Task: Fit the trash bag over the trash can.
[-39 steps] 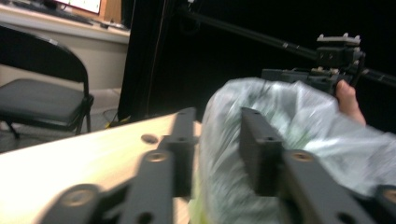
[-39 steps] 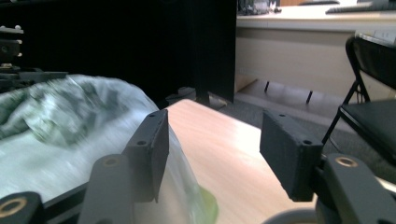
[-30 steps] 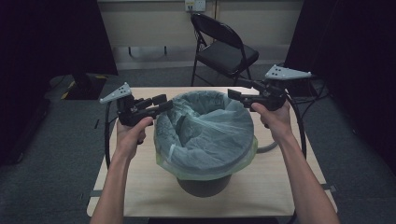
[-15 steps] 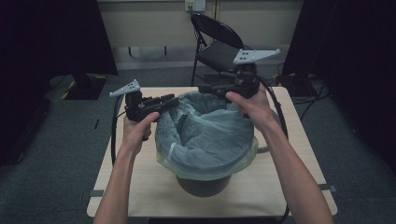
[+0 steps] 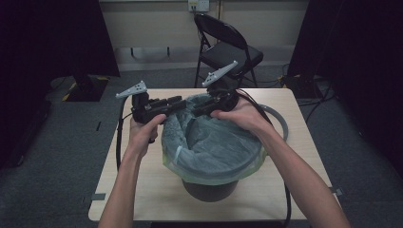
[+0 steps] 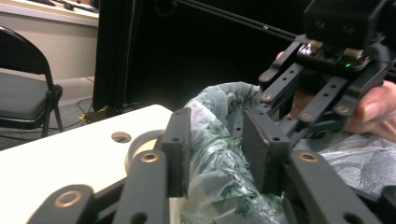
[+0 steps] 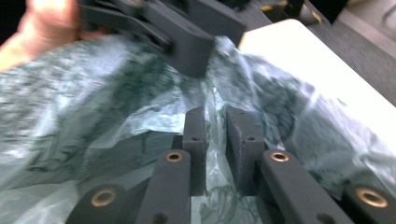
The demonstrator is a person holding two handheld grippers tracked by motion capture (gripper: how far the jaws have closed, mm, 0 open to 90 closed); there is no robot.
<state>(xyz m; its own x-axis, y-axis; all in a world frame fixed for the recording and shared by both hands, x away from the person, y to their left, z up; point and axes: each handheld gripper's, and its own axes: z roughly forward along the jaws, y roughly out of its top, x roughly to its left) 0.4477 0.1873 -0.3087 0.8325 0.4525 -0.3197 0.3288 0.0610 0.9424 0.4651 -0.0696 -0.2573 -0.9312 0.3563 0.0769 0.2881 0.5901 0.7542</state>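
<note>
So left gripper sits at the bin's far-left rim, jaws apart with the green bag liner bunched between them (can't tell if they pinch it); bin stands mid-table; right gripper meets it there, jaws just closing, nearly together, on a fold of liner.
</note>
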